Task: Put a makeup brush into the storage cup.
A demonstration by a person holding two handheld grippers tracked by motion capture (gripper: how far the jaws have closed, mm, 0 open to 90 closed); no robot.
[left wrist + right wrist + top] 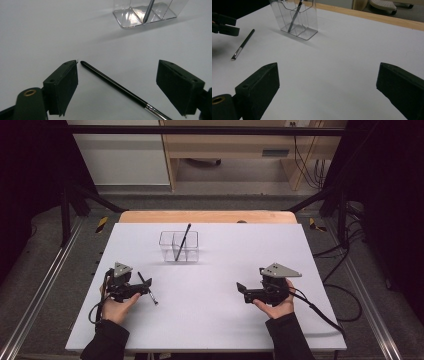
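Pen on table: a slim black pen (117, 86) with a silver end lies flat on the white table (215, 320), on the person's left side, in front of the clear holder and well apart from it.
Pen, left gripper view: it runs diagonally between the two jaws, dark tip close to the left jaw's front corner, silver end toward the bottom right; neither pad presses on it.
Pen, other views: in the high view the pen (148, 289) lies just beside the left gripper's front; in the right gripper view the pen (243, 45) lies on the far left, silver end nearer the camera.
Left gripper: the left gripper (141, 287) is held low over the table in the person's left hand (116, 307), jaws wide apart around the pen, nothing clamped.
Holder: a clear plastic holder (179, 246) stands upright toward the back middle of the table, split by clear walls into compartments.
Holder contents: one dark pen (183, 241) stands in it, leaning, its top sticking out above the rim; its foot rests by an inner dividing wall. Which compartment, cannot tell.
Right gripper: the right gripper (241, 290) rests in the person's right hand (278, 308) on the right side of the table, jaws wide apart over bare table, holding nothing.
Table: white top with a wooden strip (207, 216) along the far edge.
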